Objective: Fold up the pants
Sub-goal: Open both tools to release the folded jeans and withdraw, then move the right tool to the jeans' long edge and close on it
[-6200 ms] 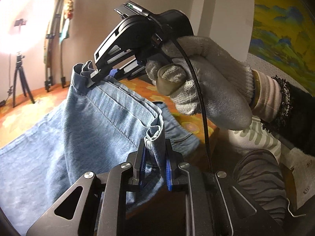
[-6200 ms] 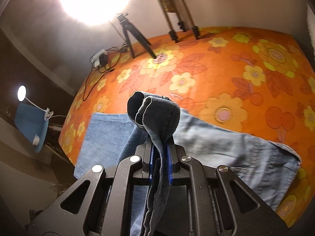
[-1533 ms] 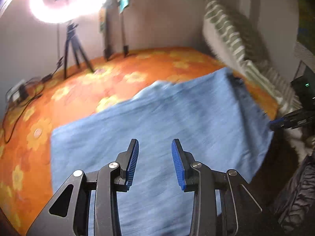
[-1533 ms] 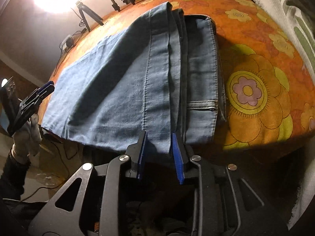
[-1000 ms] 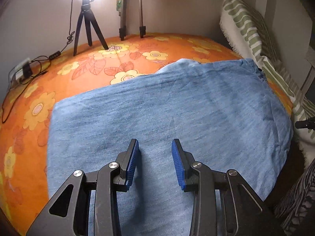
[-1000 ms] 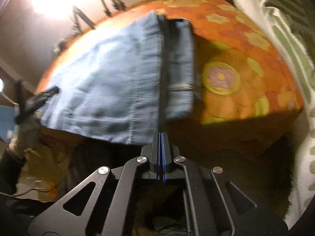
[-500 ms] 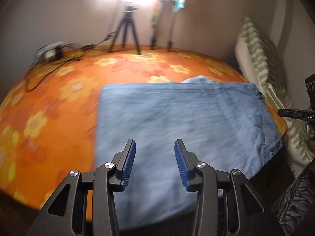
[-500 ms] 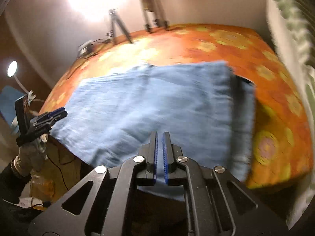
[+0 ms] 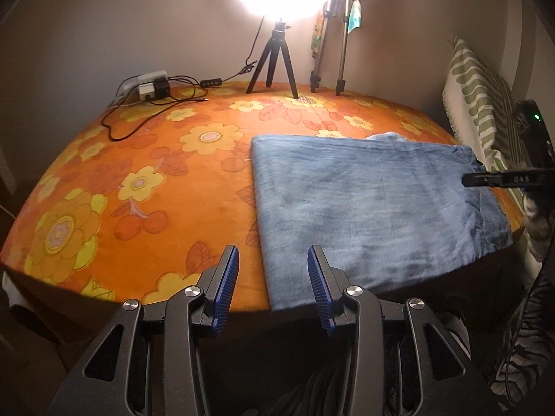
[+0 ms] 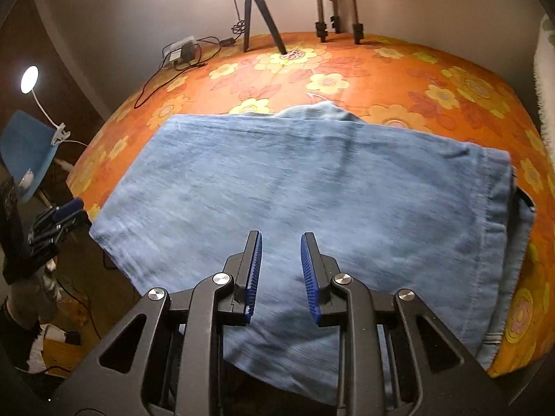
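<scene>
Your pants (image 10: 312,190) lie flat as a folded blue denim rectangle on the orange flowered bedspread (image 9: 138,180), and that rectangle is the landmark for everything else. It sits on the near part of the spread, its front edge hanging a little over the bed's front edge, with the stitched hem and the layers beneath it showing at its right end in the right wrist view. The tripod (image 9: 274,59) stands well beyond its far edge, by the wall.

Your left gripper (image 9: 270,284) is released — fingers spread wide, nothing between them — and hovers at the near left corner of the pants. Your right gripper (image 10: 281,270) is also released, with a narrower gap, holding no cloth, poised above the near edge of the denim toward its right half.

At least one fold looks done, judging by the stacked layers at the right end, and the cloth lies fairly smooth. What's left is probably one more fold, left end over to right end, to make a compact bundle — though whether you mean to stop here can't be told.
</scene>
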`<act>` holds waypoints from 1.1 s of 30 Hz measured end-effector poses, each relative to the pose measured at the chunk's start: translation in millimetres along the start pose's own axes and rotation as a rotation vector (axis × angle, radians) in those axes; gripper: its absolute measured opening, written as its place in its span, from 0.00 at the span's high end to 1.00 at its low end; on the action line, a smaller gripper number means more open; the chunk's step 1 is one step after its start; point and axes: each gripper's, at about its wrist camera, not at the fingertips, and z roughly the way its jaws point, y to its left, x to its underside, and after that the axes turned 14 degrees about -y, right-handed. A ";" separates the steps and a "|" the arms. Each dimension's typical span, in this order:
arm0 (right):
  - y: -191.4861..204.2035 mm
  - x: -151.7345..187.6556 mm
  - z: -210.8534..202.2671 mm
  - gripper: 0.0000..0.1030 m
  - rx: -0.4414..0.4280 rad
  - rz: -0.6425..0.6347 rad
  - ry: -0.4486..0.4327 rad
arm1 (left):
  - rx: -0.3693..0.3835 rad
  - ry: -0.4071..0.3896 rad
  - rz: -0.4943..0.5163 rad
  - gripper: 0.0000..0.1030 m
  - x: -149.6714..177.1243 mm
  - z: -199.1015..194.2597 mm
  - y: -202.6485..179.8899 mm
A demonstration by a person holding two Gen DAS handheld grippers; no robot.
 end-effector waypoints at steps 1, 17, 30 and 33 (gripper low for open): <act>2.6 -2.2 2.4 0.76 -0.004 0.001 0.002 | 0.001 -0.003 -0.006 0.62 1.0 -2.4 1.3; 83.8 -55.4 46.4 0.61 -0.103 -0.060 0.033 | 0.095 0.007 -0.293 0.50 19.1 -6.4 36.0; 155.2 -82.3 114.5 0.52 -0.193 -0.040 0.137 | 0.146 0.016 -0.436 0.50 27.5 8.1 38.1; 173.2 -85.3 134.0 0.52 -0.177 -0.050 0.173 | 0.145 0.013 -0.440 0.50 27.3 9.9 38.9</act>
